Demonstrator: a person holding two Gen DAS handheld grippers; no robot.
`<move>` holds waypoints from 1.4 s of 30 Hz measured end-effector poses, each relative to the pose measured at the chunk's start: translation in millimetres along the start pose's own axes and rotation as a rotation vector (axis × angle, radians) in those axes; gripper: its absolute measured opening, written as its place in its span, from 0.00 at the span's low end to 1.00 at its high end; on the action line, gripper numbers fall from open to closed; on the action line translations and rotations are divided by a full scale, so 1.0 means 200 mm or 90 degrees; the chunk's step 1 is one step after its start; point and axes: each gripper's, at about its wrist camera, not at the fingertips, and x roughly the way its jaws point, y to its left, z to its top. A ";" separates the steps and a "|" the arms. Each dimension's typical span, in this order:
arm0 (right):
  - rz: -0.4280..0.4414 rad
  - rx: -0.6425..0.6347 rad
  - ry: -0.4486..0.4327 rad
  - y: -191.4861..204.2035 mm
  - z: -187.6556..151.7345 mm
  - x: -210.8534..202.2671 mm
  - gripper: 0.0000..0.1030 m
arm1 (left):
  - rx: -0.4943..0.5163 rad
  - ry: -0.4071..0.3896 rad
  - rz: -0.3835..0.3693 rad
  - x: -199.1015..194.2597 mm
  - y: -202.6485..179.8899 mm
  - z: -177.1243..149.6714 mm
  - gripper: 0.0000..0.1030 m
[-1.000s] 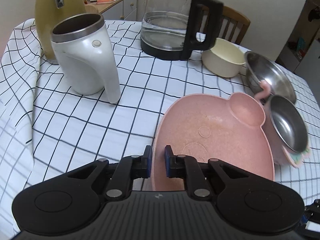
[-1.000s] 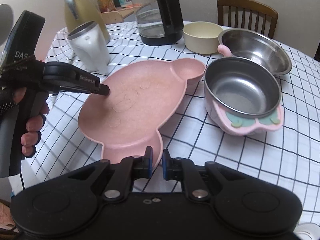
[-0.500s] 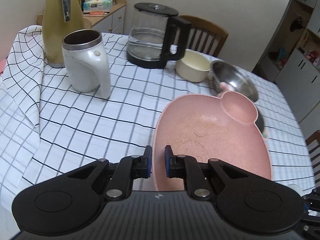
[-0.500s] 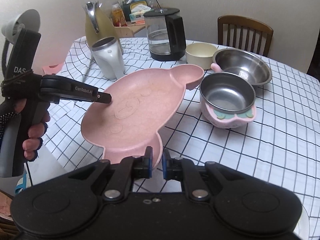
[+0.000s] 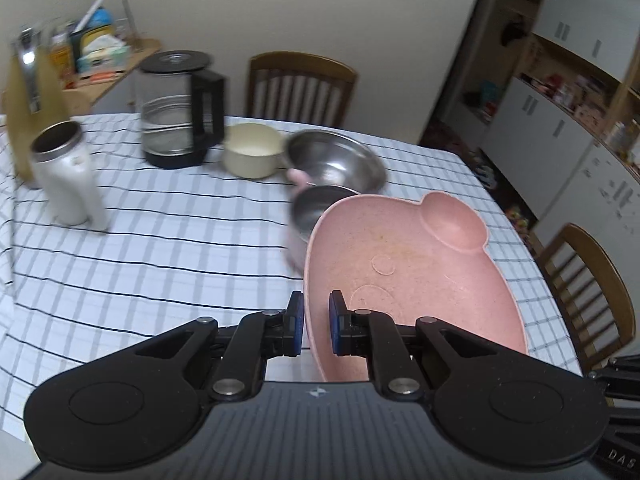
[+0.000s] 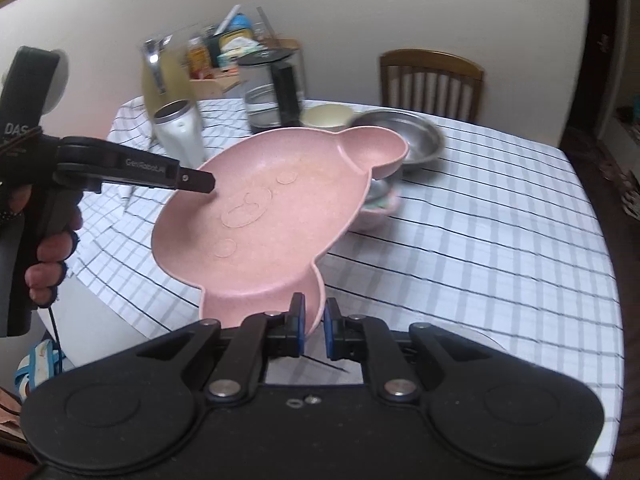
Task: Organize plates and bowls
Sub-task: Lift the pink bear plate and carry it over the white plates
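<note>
Both grippers are clamped on the pink bear-shaped plate (image 6: 272,216), which is up in the air over the checked tablecloth (image 5: 168,256). The left gripper (image 5: 316,326) pinches the plate's rim at its 9 o'clock edge, and the right gripper (image 6: 314,326) has its jaws closed on the ear-shaped lobe at 6 o'clock. From the left wrist view, at 12 o'clock past the plate sit a steel bowl (image 5: 336,160), a smaller steel bowl in a pink holder (image 5: 316,208) and a cream bowl (image 5: 252,150). The glass kettle (image 5: 178,108) and white mug (image 5: 66,176) are at about 10 o'clock.
</note>
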 end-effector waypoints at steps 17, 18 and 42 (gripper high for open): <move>-0.032 0.042 0.031 -0.59 -0.40 -0.25 0.08 | 0.038 0.077 -0.023 0.23 -0.64 -0.30 0.12; -0.029 0.042 0.034 -0.61 -0.42 -0.25 0.08 | 0.037 0.081 -0.022 0.24 -0.66 -0.32 0.12; 0.023 0.019 0.105 -0.86 -0.63 -0.12 0.06 | 0.026 0.156 0.036 0.39 -0.79 -0.61 0.12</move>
